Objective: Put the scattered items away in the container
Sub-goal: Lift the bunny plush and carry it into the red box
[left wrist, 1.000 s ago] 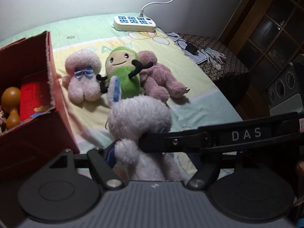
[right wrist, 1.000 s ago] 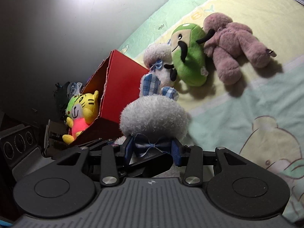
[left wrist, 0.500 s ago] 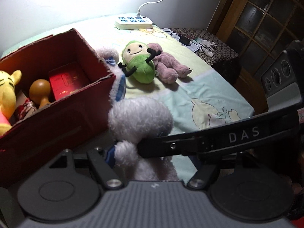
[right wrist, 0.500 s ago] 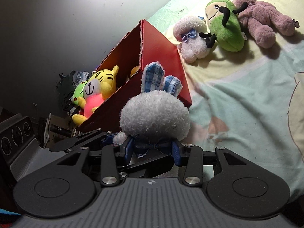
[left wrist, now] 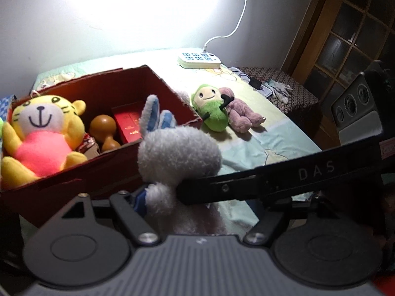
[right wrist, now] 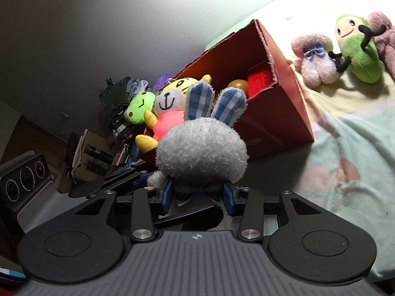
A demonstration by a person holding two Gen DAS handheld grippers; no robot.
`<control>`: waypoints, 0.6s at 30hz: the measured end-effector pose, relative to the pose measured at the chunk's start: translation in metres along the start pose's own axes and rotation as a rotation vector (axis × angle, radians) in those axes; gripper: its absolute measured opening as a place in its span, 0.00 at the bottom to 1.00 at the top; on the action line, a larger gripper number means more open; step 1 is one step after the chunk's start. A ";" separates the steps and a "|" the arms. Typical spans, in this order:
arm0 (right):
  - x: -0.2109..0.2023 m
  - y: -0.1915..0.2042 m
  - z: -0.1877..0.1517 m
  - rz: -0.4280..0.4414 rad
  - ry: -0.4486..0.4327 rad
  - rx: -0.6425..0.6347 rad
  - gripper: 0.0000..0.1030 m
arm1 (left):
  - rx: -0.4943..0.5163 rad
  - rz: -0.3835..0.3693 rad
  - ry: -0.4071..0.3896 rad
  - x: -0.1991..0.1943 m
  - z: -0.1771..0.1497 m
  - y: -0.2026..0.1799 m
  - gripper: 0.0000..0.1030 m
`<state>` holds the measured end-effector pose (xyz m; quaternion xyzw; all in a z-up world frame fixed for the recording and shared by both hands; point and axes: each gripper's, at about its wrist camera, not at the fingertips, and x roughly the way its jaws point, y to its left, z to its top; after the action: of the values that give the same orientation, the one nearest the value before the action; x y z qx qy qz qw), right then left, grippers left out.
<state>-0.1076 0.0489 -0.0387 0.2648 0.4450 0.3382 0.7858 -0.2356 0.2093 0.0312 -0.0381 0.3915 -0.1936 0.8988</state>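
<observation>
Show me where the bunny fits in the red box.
Bare room in the red box lies along its far wall, behind the wooden gourd and red packet. The end with the tiger plush is crowded. The white bunny hangs outside the near wall.

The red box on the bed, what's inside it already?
Inside the red box sit a yellow tiger plush, a brown wooden gourd and a red packet. The held white bunny and the tiger hide whatever lies underneath and nearer.
</observation>
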 end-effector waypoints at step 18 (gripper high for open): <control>0.024 0.030 0.073 0.040 -0.106 -0.128 0.43 | -0.037 0.109 -0.157 -0.006 0.059 0.039 0.81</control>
<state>-0.0436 0.0779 0.0041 0.2404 0.3748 0.3670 0.8167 -0.1843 0.2420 0.0675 -0.0486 0.3248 -0.1337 0.9350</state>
